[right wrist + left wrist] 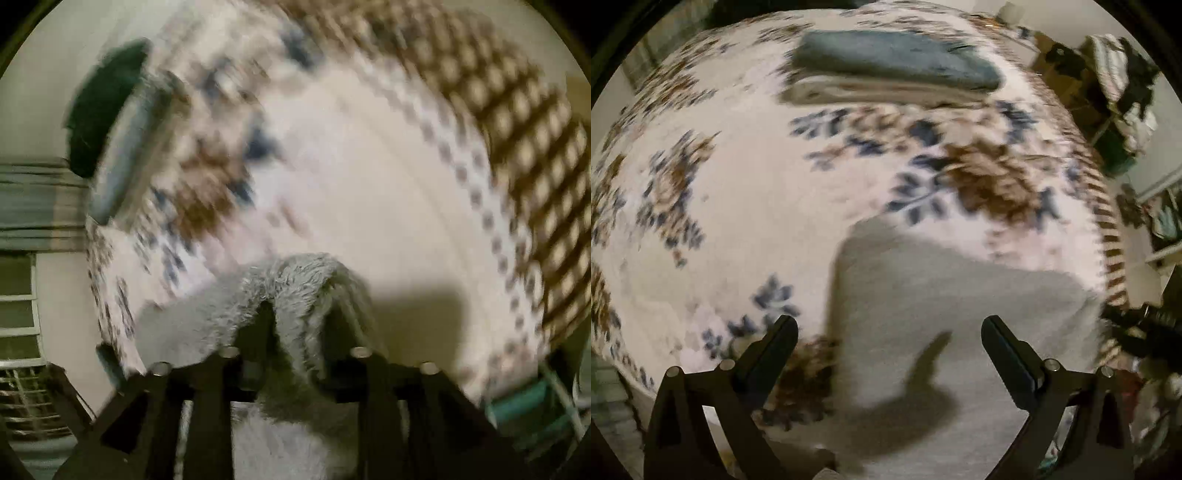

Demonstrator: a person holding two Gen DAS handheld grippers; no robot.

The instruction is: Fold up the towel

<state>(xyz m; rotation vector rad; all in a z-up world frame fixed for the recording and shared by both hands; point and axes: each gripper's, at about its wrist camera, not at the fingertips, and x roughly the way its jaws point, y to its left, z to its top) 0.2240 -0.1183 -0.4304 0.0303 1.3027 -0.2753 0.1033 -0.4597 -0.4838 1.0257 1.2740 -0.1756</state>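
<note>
A pale grey fluffy towel [945,306] lies on the floral bed cover in the left wrist view, reaching toward the cover's right edge. My left gripper [889,325] hovers above its near part, open, with nothing between its black fingers [775,350]. In the right wrist view my right gripper [295,314] is shut on a bunched fold of the same grey towel [288,280], which humps up over the fingers and hangs down between them. Both views are blurred by motion.
A folded blue-grey towel [897,55] rests on a folded beige one [879,92] at the far side of the floral cover [738,184]. Cluttered shelves and clothes [1123,96] stand to the right of the bed. A dark green item [103,103] lies beyond the stack.
</note>
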